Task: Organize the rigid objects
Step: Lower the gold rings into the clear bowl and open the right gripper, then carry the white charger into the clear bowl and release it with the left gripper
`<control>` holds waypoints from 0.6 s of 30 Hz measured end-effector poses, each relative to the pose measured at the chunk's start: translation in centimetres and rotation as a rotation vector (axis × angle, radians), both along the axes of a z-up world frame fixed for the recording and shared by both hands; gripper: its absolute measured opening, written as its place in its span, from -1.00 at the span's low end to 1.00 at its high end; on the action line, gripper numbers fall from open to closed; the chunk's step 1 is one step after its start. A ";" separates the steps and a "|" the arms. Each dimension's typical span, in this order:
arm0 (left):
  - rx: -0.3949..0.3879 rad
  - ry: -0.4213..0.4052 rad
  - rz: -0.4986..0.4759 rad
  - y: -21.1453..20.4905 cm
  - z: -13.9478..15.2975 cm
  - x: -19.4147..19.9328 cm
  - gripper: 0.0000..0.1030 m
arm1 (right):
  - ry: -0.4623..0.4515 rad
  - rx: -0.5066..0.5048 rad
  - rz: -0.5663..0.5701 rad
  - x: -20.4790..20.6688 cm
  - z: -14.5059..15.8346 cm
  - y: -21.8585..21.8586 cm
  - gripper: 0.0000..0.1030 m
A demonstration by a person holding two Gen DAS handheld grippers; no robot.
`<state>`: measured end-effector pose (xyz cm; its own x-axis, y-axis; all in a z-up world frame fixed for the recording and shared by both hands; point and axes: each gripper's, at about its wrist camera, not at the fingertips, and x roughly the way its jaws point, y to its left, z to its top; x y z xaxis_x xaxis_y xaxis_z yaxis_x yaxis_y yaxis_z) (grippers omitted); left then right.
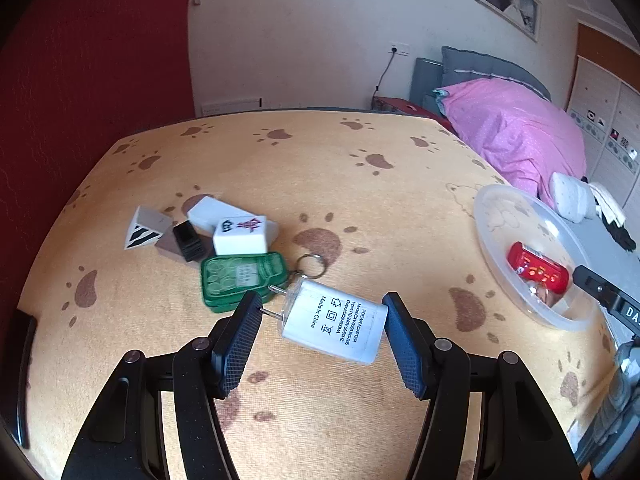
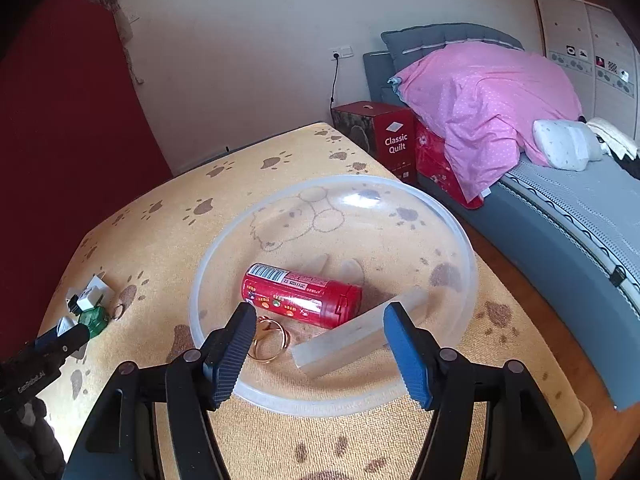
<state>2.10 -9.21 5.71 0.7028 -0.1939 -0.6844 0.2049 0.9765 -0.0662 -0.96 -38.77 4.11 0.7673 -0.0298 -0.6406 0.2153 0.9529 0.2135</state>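
Note:
My left gripper has its jaws on either side of a white power adapter; one pad touches its right end, the other sits by its prongs, so the grip is unclear. Beside it lie a green keychain case, a mahjong tile, a black clip and a striped block. My right gripper is open and empty over the near rim of a clear plastic bowl. The bowl holds a red canister, a gold ring and a clear bar.
The table wears a yellow paw-print cloth. A bed with a pink quilt stands to the right, with a red box beside it. A red wall is at the left.

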 end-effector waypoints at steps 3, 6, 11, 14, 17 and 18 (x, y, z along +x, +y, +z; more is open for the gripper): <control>0.006 -0.008 -0.055 -2.1 0.5 -0.1 0.22 | -0.013 -0.019 -0.003 -0.1 0.1 -0.1 0.41; 0.009 -0.011 -0.114 -4.2 0.7 -0.1 0.22 | -0.030 -0.026 -0.011 -0.3 0.3 -0.4 0.43; 0.018 -0.023 -0.216 -7.8 0.8 -0.3 0.22 | -0.043 -0.025 -0.037 -0.4 0.4 -1.2 0.47; 0.022 -0.029 -0.275 -9.7 0.9 -0.2 0.22 | -0.036 -0.017 -0.044 -0.3 0.2 -1.6 0.48; 0.021 -0.030 -0.332 -11.2 0.9 0.0 0.22 | -0.038 -0.015 -0.048 -0.3 0.1 -1.8 0.48; 0.016 -0.025 -0.347 -11.7 0.8 0.2 0.22 | -0.039 -0.015 -0.049 -0.3 0.1 -1.9 0.48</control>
<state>2.28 -20.89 6.51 0.6136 -0.4134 -0.6727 0.5264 0.8492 -0.0418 -1.28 -40.67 4.23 0.7892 -0.0777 -0.6092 0.2539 0.9445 0.2084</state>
